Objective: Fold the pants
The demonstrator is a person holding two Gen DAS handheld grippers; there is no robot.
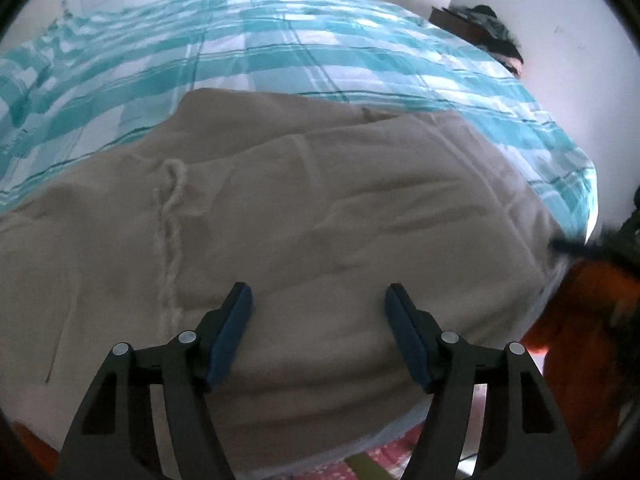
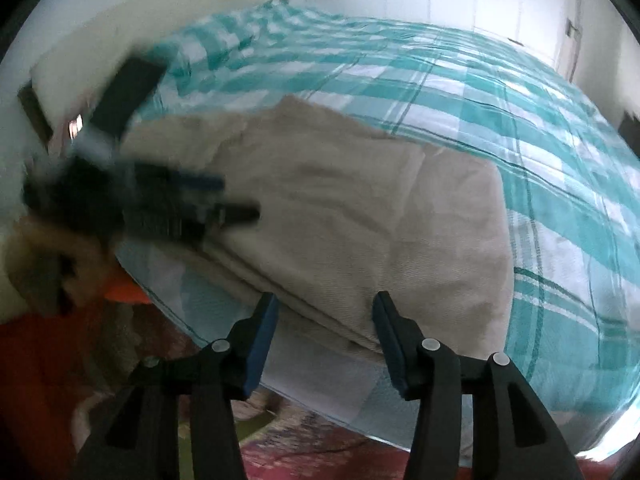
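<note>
Left wrist view: the pants (image 1: 280, 216), beige, lie folded on the bed (image 1: 304, 48), near its front edge, on a cover w/ teal and white checks. The drawstring (image 1: 170, 216) of the pants is on the left part of the cloth, running toward the camera. The left tongs (image 1: 318, 300) hang over the near part of the pants, jaws released and wide apart, no cloth between the blue pads (image 1: 230, 332); whether the tips touch the pants I cannot tell. At the right edge of the pants a dark blurred shape is the right tongs (image 1: 568, 246), too blurred to read. Beside it is an orange sleeve (image 1: 580, 320). Beyond the bed's far right corner a dark pile (image 1: 494, 28) sits on some furniture by the wall.

Right wrist view: the pants (image 2: 340, 216) are seen from the other side, a thick stack w/ several layers showing at the front edge of the bed (image 2: 520, 128). The right tongs (image 2: 326, 304) are over this front edge of the pants, jaws apart, nothing gripped between the pads (image 2: 262, 340). The left tongs (image 2: 236, 196) are blurred over the left part of the pants, jaws apart. Below the bed edge, a red patterned rug (image 2: 320, 456) is on the floor
</note>
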